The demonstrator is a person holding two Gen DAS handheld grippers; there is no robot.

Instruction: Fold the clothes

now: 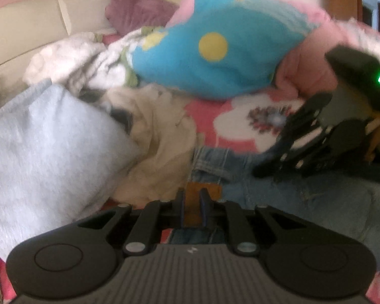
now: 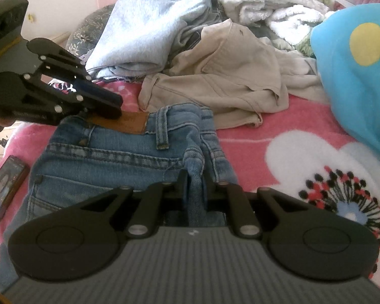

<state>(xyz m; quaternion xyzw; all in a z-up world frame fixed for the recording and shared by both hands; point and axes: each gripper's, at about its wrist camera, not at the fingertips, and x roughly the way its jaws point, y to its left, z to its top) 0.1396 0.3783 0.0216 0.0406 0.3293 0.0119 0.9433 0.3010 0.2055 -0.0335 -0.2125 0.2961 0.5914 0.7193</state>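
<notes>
Right now I have both grippers on the jeans (image 2: 119, 152), which lie on the pink floral blanket (image 2: 278, 136) with the waistband toward the clothes pile. My right gripper (image 2: 193, 185) is pinched down on a bunched fold of denim at the waistband's right end; the cloth fills the narrow gap between the two fingers. My left gripper (image 2: 106, 103) sits at the waistband's other end, over the brown leather patch (image 2: 131, 122). In the left wrist view that gripper (image 1: 192, 202) has its fingers drawn close with the brown patch (image 1: 202, 192) showing between them, so I read it as clamped on the jeans (image 1: 278, 197) at the patch. The right gripper (image 1: 286, 152) appears blurred at the right of that view, down on the denim.

Nothing here is a real container; the only thing holding anything is the loose heap behind the jeans. It has a light grey sweatshirt (image 2: 152, 27) at the left, a beige garment (image 2: 228, 76) spread in front and just touching the waistband area, and white terry cloth (image 2: 273, 2) at the back. A blue cushion with a yellow dot (image 2: 354, 76) rests at the right, on the blanket. A mauve cloth (image 1: 136, 7) sits behind the heap against a pale wall. At the blanket's left edge lies a dark framed picture (image 2: 5, 185).
</notes>
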